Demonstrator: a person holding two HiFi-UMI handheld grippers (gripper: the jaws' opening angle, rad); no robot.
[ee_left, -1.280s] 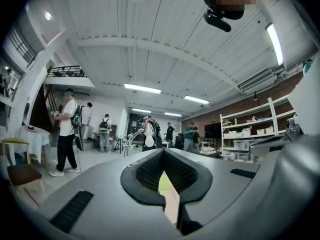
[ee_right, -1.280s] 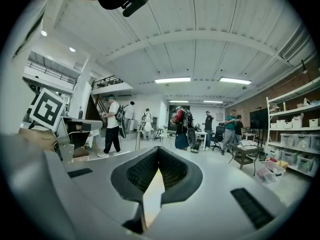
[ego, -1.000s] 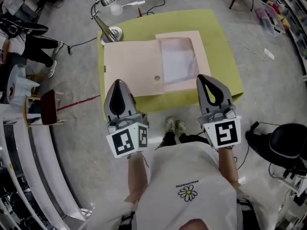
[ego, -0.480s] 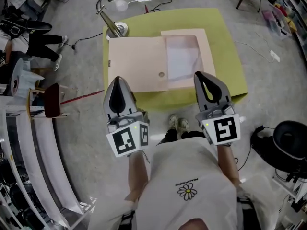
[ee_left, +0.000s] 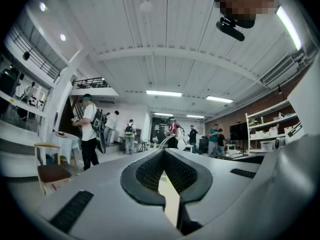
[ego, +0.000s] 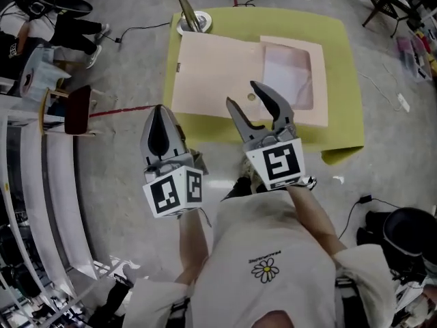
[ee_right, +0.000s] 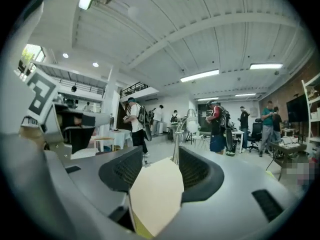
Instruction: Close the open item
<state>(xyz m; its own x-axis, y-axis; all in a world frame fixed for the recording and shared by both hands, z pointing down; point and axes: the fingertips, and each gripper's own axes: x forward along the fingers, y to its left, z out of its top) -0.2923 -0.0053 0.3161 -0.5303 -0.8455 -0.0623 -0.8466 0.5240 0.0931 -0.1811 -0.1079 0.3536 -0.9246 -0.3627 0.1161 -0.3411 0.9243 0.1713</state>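
Box file (ego: 246,74) lying open on a yellow-green mat (ego: 341,60) on the floor. Its flat lid (ego: 215,74) is spread toward the mat's left edge, and its tray (ego: 290,77), pale inside, lies toward the right edge. A desk lamp (ego: 191,16) stands at the mat's far left corner.

The right gripper (ego: 241,92) has swung in from the mat's near right corner to the middle of the near edge. It now reaches over the lid near its small round hole (ego: 251,97). Its jaws have just been opening and stand wide. Nothing is pinched between them; the right gripper view shows only the lid's surface beyond the gap.

The left gripper (ego: 162,109) hangs short of the mat's near left corner, its jaws drawn together to a thin slit and empty.

The lid is still flat, so closing has not begun. The spread jaws suggest an approach to take the lid and fold it over the tray.
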